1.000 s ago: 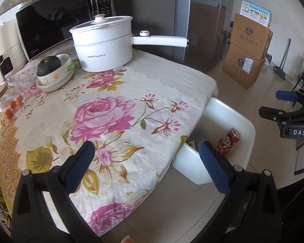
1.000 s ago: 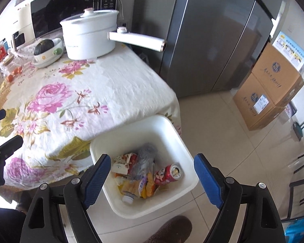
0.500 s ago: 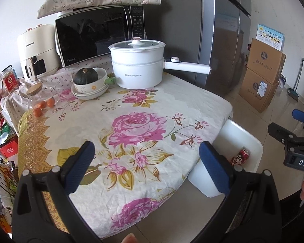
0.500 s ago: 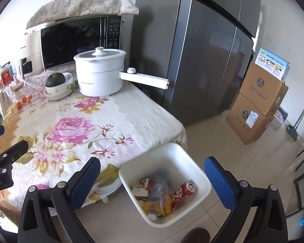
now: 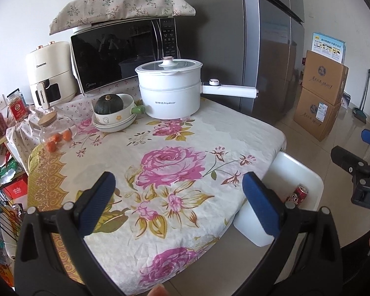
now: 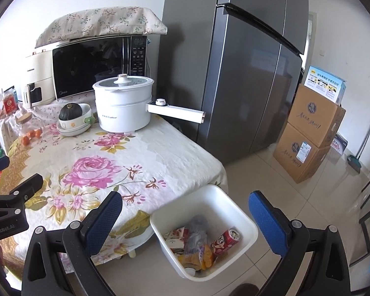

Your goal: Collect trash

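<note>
A white trash bin (image 6: 241, 212) stands on the floor at the table's corner; it also shows in the left wrist view (image 5: 305, 172). Inside lie a red can (image 6: 227, 240), wrappers and a bottle; the red can shows in the left wrist view too (image 5: 299, 194). My left gripper (image 5: 182, 203) is open and empty above the near part of the floral tablecloth (image 5: 175, 162). My right gripper (image 6: 186, 218) is open and empty, high above the bin.
On the table stand a white electric pot (image 5: 170, 93) with a long handle, stacked bowls holding a dark squash (image 5: 111, 113), a glass jar (image 5: 50, 128) with small oranges, a microwave (image 5: 120, 51) and an air fryer. A grey fridge (image 6: 246, 61) and cardboard boxes (image 6: 310, 133) stand to the right.
Both grippers have risen and pulled back, tilting up from the bin and tabletop toward the room. Both stay open and empty. The trash in the bin has not moved.
</note>
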